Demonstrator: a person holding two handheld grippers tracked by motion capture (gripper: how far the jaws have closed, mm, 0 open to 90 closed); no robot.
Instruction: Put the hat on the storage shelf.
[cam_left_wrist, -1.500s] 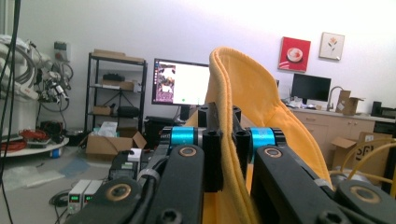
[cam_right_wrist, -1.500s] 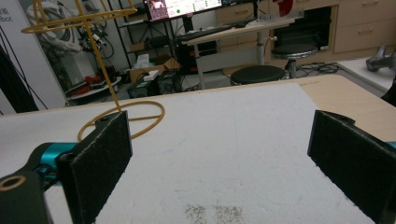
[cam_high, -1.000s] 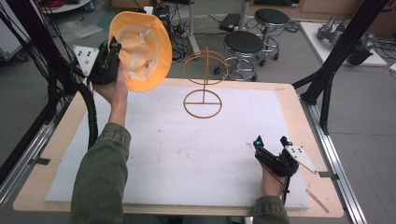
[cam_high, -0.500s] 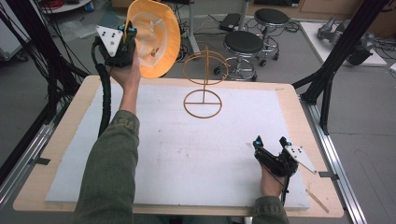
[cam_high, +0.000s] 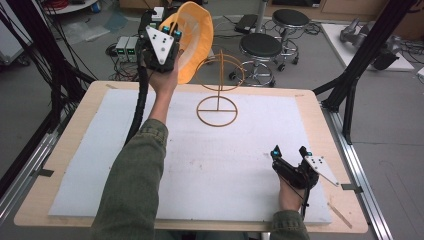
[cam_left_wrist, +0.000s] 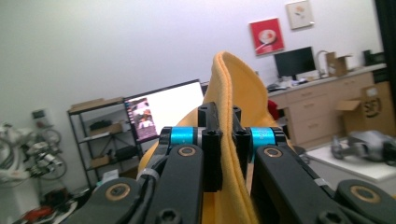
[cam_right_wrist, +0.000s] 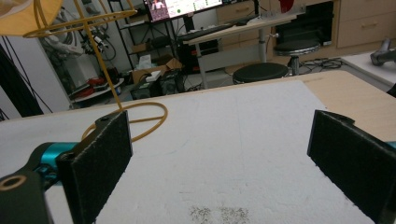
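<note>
Orange cap (cam_high: 194, 40) hangs pinched by its brim in the left tool (cam_high: 167, 37), raised over the worktop's (cam_high: 310, 105) far left edge beside the wire stand (cam_high: 218, 85). At the right, the right tool (cam_high: 290, 152) rests on white padding (cam_high: 225, 165), jaws apart and empty.

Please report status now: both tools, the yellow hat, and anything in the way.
Left tool shut on yellow hat, raised beside wire stand. Right tool open, resting on white mat. Nothing in the way.

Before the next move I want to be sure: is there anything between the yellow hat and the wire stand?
Nothing visible. The left gripper holds the yellow hat raised, beside the top ring of the wire stand.
</note>
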